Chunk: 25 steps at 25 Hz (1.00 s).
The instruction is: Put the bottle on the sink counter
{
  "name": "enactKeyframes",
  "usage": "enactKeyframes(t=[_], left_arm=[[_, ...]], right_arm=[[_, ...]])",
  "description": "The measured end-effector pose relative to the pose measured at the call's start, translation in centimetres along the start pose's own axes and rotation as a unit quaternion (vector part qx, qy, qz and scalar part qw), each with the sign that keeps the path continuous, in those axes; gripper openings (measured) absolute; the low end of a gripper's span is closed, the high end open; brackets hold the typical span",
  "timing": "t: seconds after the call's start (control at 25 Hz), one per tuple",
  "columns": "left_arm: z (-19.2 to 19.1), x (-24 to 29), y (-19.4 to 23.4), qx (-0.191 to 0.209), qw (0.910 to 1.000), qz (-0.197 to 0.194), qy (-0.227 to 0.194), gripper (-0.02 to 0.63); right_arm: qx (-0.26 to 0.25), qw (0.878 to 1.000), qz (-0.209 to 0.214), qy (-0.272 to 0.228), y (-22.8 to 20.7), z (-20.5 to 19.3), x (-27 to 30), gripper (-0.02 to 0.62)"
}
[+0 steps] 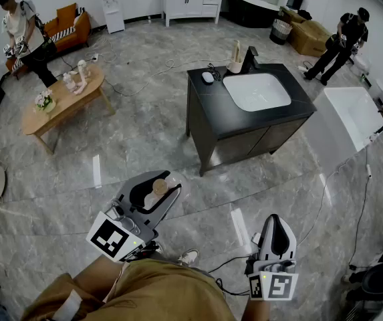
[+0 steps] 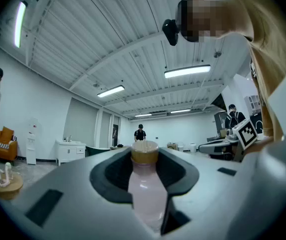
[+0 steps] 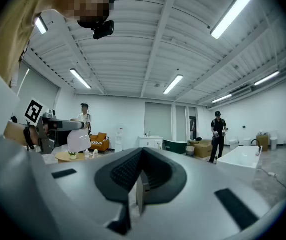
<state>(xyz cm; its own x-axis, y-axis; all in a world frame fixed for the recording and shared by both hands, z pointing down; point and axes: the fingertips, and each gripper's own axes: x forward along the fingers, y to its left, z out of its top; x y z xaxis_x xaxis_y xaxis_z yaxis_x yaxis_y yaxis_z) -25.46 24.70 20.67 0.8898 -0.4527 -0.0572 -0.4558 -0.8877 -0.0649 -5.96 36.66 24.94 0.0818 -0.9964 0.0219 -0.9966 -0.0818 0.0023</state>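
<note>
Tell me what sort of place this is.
Likely a bathroom showroom or staged test room: a sink cabinet standing alone on a wide marbled floor, a white bathtub beside it, and another white vanity farther back.

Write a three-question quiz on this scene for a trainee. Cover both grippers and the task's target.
1. True or false: the left gripper is clamped on the pink bottle.
2. Pick one: the right gripper has its jaws A) together with nothing between them, B) closed on a cup, C) wide apart.
3. Fill in: the sink counter, where the bottle does not yet stand, has a ___ basin set in its black top.

Key: 1 true; 2 A; 3 white.
</note>
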Motion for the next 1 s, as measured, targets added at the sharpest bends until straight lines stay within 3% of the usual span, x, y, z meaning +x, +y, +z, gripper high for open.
enactKeyframes(t=[0.56,1.0], left_arm=[[-0.1,1.2,-1.9,-0.002,0.9998,0.019,-0.003,0.128],[-0.6,3.3,-1.6,0.001,0.9996,0.026,-0.009,0.129]], right_arm=[[0.015,1.0,0.015,0.003,-2.7,-0.7,-0.5,0.005],[-0.002,1.0,0.024,0.001,-3.9,-1.1,0.1,0.006]])
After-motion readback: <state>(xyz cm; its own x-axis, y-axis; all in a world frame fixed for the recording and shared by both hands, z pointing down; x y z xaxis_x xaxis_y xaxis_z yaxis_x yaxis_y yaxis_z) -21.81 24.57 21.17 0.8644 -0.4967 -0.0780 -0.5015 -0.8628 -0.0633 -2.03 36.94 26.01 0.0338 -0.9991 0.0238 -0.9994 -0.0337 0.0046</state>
